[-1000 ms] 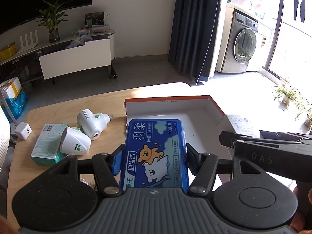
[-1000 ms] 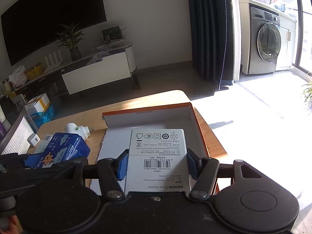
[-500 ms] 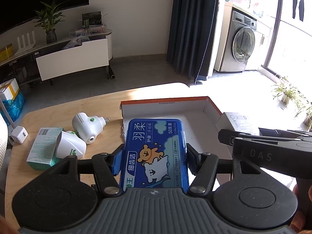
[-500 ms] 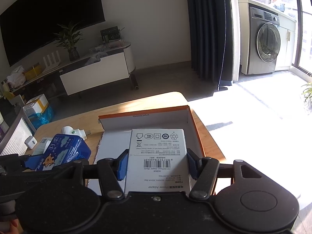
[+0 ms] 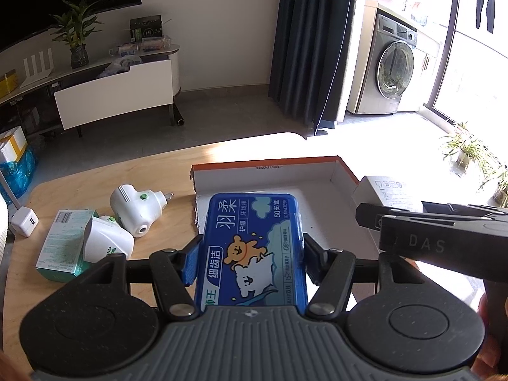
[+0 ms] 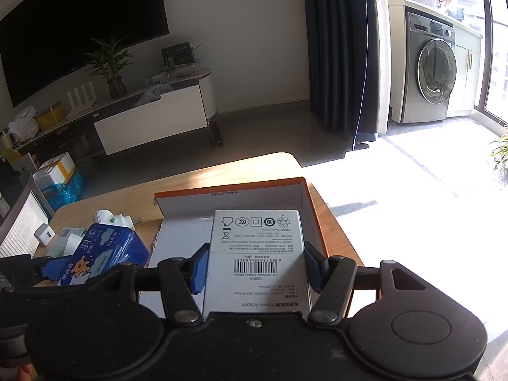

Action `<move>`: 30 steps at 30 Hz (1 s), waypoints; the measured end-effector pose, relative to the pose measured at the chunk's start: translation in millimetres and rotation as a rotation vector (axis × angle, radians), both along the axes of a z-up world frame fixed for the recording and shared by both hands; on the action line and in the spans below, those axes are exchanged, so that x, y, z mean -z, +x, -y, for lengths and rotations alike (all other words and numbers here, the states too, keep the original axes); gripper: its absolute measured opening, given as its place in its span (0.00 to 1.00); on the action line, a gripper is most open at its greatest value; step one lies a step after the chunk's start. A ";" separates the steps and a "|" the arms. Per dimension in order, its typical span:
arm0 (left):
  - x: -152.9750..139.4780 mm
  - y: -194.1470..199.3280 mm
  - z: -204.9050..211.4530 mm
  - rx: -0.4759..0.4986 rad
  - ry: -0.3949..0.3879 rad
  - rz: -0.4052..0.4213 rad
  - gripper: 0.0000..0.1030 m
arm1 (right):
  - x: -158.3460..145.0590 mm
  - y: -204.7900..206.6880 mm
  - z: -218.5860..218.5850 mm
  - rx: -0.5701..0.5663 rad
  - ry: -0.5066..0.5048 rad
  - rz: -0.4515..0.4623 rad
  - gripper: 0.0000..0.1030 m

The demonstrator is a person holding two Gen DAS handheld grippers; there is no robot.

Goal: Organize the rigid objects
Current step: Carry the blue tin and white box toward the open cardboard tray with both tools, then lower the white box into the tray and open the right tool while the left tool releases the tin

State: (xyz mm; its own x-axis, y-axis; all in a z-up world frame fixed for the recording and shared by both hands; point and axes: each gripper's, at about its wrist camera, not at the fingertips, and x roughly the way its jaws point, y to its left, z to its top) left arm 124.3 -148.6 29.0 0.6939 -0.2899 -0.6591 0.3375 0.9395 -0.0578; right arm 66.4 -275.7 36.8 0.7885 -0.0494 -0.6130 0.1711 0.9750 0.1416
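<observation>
Nearest, left gripper (image 5: 250,254) clamped on a blue floss-pick case (image 5: 252,250), held over the near left part of an open orange-edged cardboard tray (image 5: 270,162). Right gripper (image 6: 257,266) clamped on a white adapter box (image 6: 257,254), over the tray's right side. Farther left on the wooden table (image 5: 95,174): two white plug-in devices (image 5: 135,204), a green carton (image 5: 62,244), a small white charger (image 5: 25,223).
</observation>
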 end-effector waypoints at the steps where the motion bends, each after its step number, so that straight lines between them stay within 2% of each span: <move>1: 0.0 0.6 0.4 0.001 0.000 -0.001 0.61 | 0.1 0.9 0.9 0.000 -0.001 -0.001 0.69; 20: 9.2 17.1 11.4 0.013 0.006 -0.032 0.61 | 1.9 24.3 11.0 -0.001 0.001 -0.008 0.69; 30: 17.9 32.9 21.2 0.026 0.000 -0.059 0.61 | 8.9 49.9 17.7 -0.017 -0.011 -0.029 0.69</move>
